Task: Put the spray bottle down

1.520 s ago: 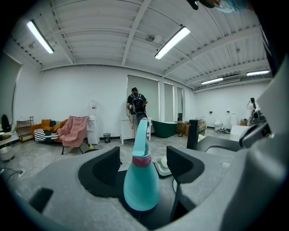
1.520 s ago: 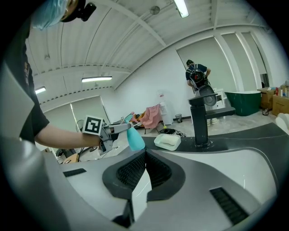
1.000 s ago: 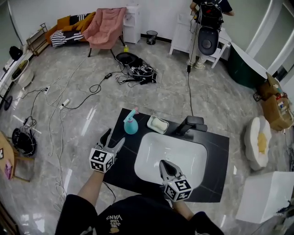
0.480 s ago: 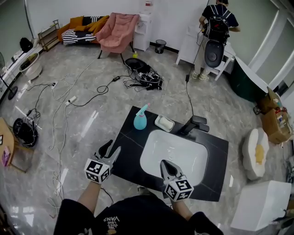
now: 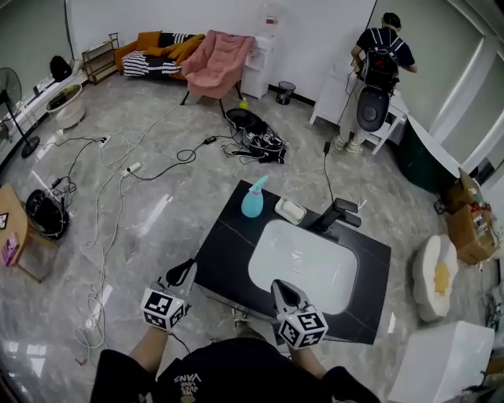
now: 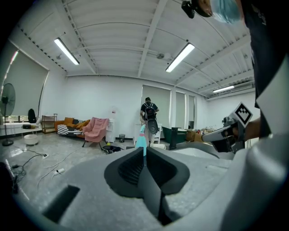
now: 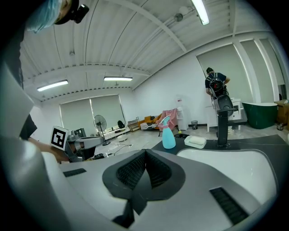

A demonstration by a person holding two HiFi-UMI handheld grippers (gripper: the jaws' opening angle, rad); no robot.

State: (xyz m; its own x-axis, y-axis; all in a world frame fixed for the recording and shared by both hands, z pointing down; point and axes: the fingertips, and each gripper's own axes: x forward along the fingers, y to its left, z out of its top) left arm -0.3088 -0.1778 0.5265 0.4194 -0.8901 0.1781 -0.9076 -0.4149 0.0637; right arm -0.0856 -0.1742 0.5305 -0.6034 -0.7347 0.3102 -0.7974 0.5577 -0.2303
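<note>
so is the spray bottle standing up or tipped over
Upright. The spray bottle stands on its base at the far corner of the black countertop, nozzle on top, beside the soap dish.

Glossy grey marble floor point(image 5: 181, 208) runs to white walls point(image 5: 315, 24). Against the far wall stand a sofa point(image 5: 146, 57) with orange and striped cushions and a pink chair point(image 5: 220, 59), with a tangle of black cables point(image 5: 264, 146) nearby. A standing fan point(image 5: 8, 85) is at the left and a cardboard box point(image 5: 472, 216) at the right. Strip lights point(image 6: 179, 57) glow on the white ribbed ceiling point(image 6: 117, 27).
</note>
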